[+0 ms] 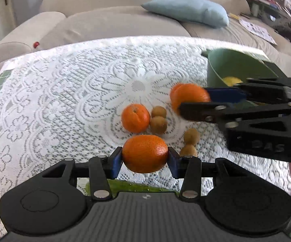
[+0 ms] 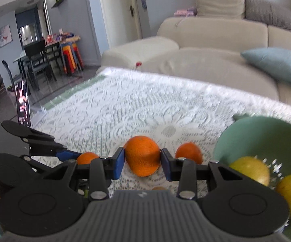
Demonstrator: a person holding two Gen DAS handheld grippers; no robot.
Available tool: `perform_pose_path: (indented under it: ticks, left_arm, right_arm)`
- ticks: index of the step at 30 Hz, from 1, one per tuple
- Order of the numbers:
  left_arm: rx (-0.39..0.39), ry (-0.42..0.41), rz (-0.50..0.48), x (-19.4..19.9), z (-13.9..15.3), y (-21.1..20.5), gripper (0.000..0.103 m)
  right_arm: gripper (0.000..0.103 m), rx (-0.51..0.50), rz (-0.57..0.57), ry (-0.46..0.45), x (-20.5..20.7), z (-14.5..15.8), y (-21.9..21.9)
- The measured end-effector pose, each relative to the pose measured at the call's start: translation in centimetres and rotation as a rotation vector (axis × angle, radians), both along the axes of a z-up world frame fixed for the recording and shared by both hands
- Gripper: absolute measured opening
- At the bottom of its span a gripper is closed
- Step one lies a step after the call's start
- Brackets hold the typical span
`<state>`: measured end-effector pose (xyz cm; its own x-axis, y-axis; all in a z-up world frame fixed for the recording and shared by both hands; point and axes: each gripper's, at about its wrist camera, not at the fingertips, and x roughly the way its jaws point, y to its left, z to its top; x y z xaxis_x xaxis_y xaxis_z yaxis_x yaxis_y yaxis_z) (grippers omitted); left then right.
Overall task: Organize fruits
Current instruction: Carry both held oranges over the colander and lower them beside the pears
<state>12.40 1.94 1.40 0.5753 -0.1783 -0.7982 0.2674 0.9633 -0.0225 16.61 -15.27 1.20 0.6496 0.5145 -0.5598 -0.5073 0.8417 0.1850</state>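
Left wrist view: we held an orange (image 1: pixel 145 153) pinched in our left hand-held gripper (image 1: pixel 145 159) above the lace-covered desk (image 1: pixel 44 100). Our right hand-held gripper (image 2: pixel 142 159) pinched a second orange (image 2: pixel 142 155) beside the green colander (image 2: pixel 252 133) near the desk's right edge. A third orange (image 1: pixel 135 118) and four small brown fruits (image 1: pixel 158 124) lay mid-desk.

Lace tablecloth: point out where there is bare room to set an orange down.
The tablecloth lies bare left of the loose orange, out to its left edge, and beyond the fruit toward the sofa. It is crowded around that orange, the small brown fruits and the green colander on the right.
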Motion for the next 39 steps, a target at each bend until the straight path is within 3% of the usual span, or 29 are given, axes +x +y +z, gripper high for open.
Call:
perform_pose_path:
  ticks: [5,12,17,26,31,39]
  left_arm:
    - [0.0,-0.018,0.031,0.2,1.2,-0.3,0.052]
    - [-0.015,-0.043,0.073,0.5,3.0,-1.7,0.052]
    - [-0.053,-0.029,0.052,1.1,4.1,-3.7,0.052]
    - [-0.052,0.014,-0.046,3.0,5.7,-8.8,0.052]
    - [-0.074,0.088,-0.096,4.6,5.4,-11.3,0.052]
    - [0.014,0.174,-0.18,5.6,4.1,-13.8,0.052]
  right_arm:
    - [0.036,-0.007,-0.021,-0.049,-0.9,1.5,-1.1]
    - [0.036,-0.139,-0.119,-0.153,-1.9,2.5,-2.9]
    - [0.036,-0.2,-0.168,-0.169,-2.0,2.7,-4.8]
    - [0.036,-0.272,-0.182,-0.132,-1.7,2.1,-8.4]
    - [0.036,-0.308,-0.134,-0.087,-1.6,1.9,-9.8]
    - [0.036,-0.29,-0.049,0.048,-0.4,1.5,-11.9]
